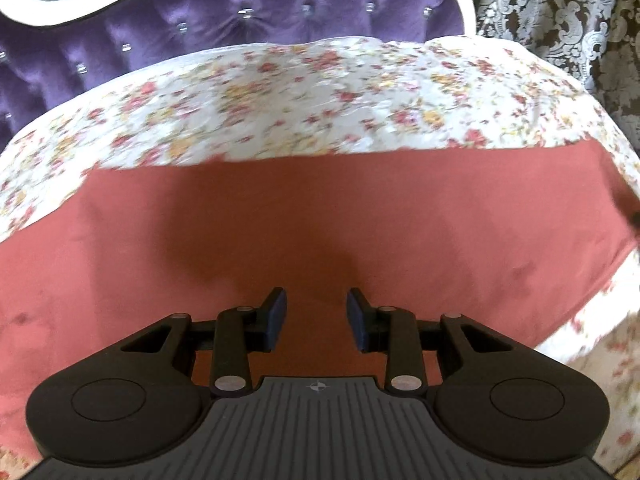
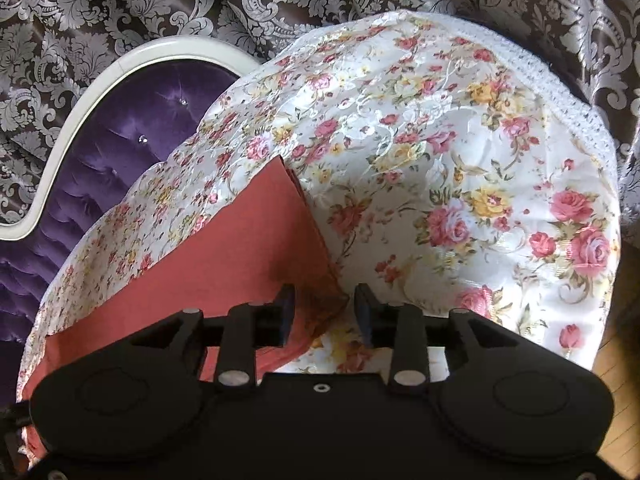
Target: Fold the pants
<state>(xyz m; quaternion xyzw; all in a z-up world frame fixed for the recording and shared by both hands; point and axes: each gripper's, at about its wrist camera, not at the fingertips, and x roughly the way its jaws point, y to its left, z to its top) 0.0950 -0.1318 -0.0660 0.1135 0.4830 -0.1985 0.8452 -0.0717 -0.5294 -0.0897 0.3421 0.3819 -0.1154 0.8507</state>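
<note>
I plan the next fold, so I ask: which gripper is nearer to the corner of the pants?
Right. The right gripper is open over the corner of the pants. The left gripper is open over their flat middle, away from any corner.

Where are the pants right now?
The pants lie flat on the floral cover, below the purple headboard; the right gripper straddles their corner.

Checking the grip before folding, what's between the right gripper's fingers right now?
In the right wrist view, the right gripper is open, with a corner of the pink pants between its fingers over the floral cover.
</note>
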